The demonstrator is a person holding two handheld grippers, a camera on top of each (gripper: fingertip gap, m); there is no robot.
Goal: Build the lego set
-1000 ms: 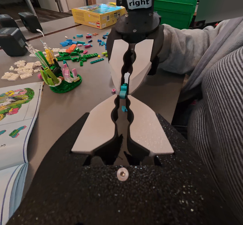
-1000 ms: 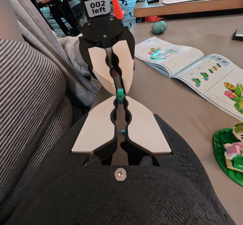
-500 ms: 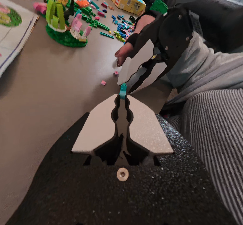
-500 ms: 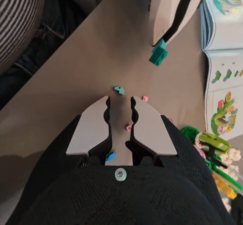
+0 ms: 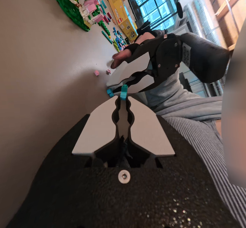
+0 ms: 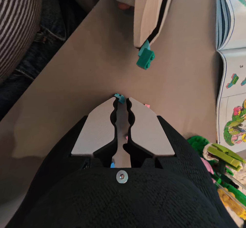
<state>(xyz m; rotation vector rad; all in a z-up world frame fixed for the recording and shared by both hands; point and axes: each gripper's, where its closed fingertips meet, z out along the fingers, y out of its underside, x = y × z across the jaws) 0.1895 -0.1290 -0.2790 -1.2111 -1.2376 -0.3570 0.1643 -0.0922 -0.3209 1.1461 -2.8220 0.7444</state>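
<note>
My left gripper [image 5: 123,98] is shut on a teal brick assembly [image 5: 123,91] and holds it above the grey table [image 5: 40,75]. In the right wrist view the left gripper [image 6: 144,44] hangs at the top with the teal assembly [image 6: 145,58] sticking out of its tips. My right gripper [image 6: 121,99] points down at the table, its tips closed to a narrow gap around a small turquoise piece [image 6: 118,96]. The left wrist view shows the right gripper [image 5: 109,87] low at that piece [image 5: 110,92], close to the table's near edge.
The green flower model [image 5: 69,7] stands farther back, also at the lower right of the right wrist view [image 6: 197,143]. An open instruction booklet [image 6: 233,75] lies to the right. Small pink pieces [image 5: 96,73], loose bricks and a yellow box [image 5: 119,12] lie beyond. The person's striped clothing [image 6: 17,22] borders the table edge. The grippers' ends are close to 7 centimetres from one another.
The grippers have separated; the left kept the teal assembly and tilted. The right gripper dropped to the table and narrowed its jaws around the small turquoise piece.
</note>
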